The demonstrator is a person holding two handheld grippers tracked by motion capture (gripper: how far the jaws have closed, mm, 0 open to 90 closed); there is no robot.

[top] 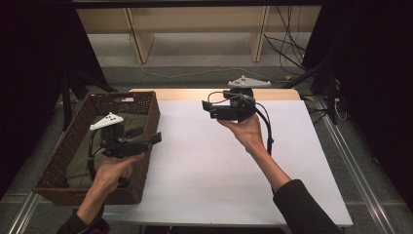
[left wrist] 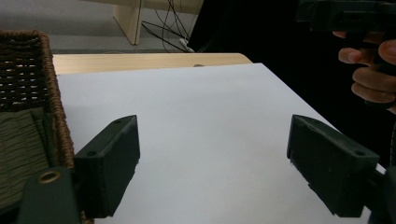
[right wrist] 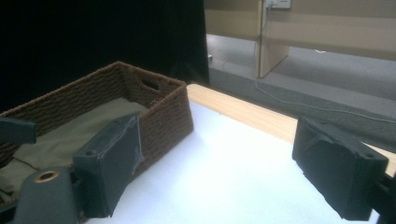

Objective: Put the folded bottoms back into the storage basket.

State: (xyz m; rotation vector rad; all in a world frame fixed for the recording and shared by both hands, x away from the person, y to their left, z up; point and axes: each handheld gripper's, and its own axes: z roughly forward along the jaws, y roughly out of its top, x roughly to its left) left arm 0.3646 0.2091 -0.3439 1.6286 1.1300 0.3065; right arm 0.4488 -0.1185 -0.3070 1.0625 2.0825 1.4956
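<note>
White surface (top: 209,165) carries a brown wicker basket (top: 58,161) at its left edge, with olive cloth (top: 80,163) inside, partly hidden behind the left gripper (left wrist: 212,158). Both that and the right gripper (right wrist: 215,163), held right of the basket, hang spread and empty.

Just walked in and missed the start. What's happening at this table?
A person holds a two-jaw gripper in each hand above a white table. The left gripper hovers over a wicker basket holding olive-green cloth. The right gripper is raised over the table's far side. Both are open and hold nothing.
</note>
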